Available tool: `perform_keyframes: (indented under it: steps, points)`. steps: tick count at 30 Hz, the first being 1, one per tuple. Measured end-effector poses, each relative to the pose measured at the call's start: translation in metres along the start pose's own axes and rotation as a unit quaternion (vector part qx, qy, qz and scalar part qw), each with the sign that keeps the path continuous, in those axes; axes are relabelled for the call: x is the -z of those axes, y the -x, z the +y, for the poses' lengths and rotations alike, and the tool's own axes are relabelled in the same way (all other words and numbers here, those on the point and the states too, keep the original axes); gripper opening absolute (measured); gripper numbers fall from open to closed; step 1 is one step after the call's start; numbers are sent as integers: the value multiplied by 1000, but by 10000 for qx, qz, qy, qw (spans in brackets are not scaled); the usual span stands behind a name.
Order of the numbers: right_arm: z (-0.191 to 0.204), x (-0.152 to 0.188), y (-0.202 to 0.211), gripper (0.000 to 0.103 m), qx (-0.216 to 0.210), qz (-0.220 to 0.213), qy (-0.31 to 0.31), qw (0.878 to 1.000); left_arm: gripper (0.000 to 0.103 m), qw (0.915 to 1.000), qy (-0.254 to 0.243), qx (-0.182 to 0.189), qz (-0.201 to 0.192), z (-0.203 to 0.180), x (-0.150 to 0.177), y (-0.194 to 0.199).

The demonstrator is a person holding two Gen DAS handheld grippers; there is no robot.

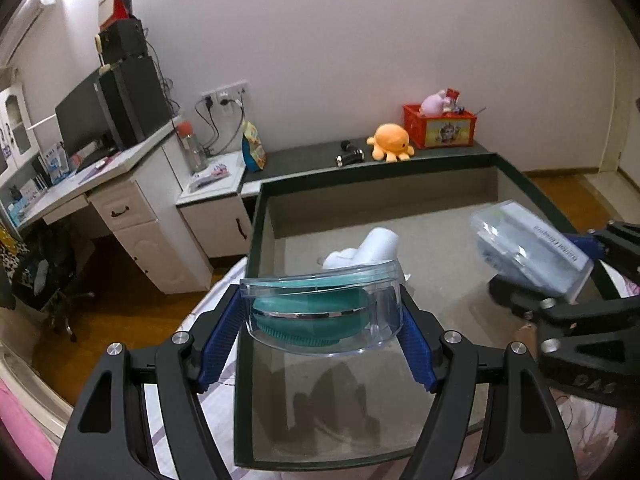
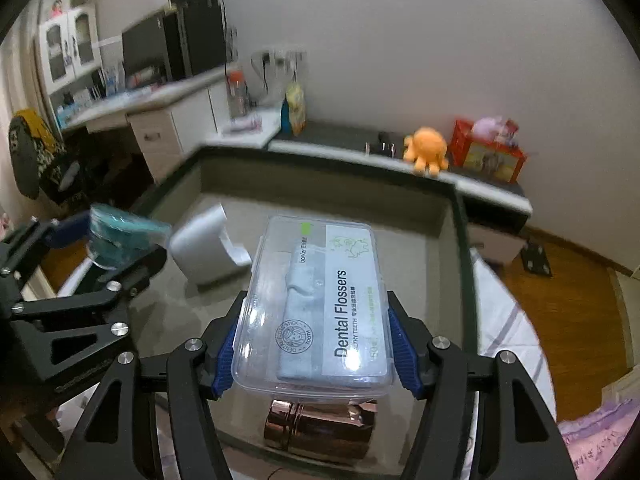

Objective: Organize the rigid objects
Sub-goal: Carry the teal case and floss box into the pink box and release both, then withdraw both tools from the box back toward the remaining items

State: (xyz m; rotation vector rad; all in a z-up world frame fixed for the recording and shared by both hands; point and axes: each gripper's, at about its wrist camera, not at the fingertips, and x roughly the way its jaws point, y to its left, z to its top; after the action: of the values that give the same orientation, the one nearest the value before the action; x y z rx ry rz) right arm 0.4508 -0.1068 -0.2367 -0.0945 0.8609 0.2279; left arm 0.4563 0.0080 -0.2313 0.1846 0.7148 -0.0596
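My left gripper (image 1: 322, 316) is shut on a clear round case with a teal brush inside (image 1: 320, 314), held above the near part of a dark-rimmed box (image 1: 256, 216). The same case (image 2: 120, 236) shows blurred at the left of the right wrist view. My right gripper (image 2: 310, 332) is shut on a clear "Dental Flossers" box (image 2: 316, 304), which appears at the right (image 1: 528, 248) in the left wrist view. A white bent tube-like object (image 1: 368, 254) (image 2: 204, 244) lies inside the box. A copper-coloured cylinder (image 2: 320, 428) lies under the flosser box.
Behind the box a dark shelf (image 1: 304, 158) carries an orange plush octopus (image 1: 390, 142), a red crate of toys (image 1: 440, 126) and small black items (image 1: 350, 156). A white desk with a monitor (image 1: 112, 116) stands left. Wooden floor (image 2: 560, 312) lies to the right.
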Motion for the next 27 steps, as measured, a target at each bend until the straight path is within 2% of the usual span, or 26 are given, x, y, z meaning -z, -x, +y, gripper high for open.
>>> perform_keyframes:
  steps: [7, 11, 13, 15, 17, 20, 24, 27]
  points:
    - [-6, -2, -28, 65, -93, 454, -92, 9989, 80, 9994, -137, -105, 296, -2, -2, -12]
    - [-12, 0, -19, 65, -207, 371, -326, 9986, 87, 9997, -25, -43, 227, 4, -2, -3]
    - [-13, -1, -5, 70, -198, 199, -352, 9990, 98, 9999, 103, -77, 62, 10, -3, 12]
    - [-14, -3, 13, 76, -160, -39, -417, 9990, 102, 9996, 251, -3, -149, 17, -4, 32]
    - [-15, -5, 35, 81, -229, -283, -504, 9981, 103, 9989, 366, 27, -279, 22, -4, 51]
    - [-13, -2, 77, 81, -377, -704, -582, 9951, 103, 9972, 439, -50, -608, 25, 0, 90]
    - [-4, 15, 131, 86, -413, -1292, -546, 9893, 103, 9901, 489, -86, -1311, 25, 17, 160]
    - [7, 39, 176, 101, -441, -1735, -411, 9830, 103, 9835, 518, -117, -1728, 23, 36, 210]
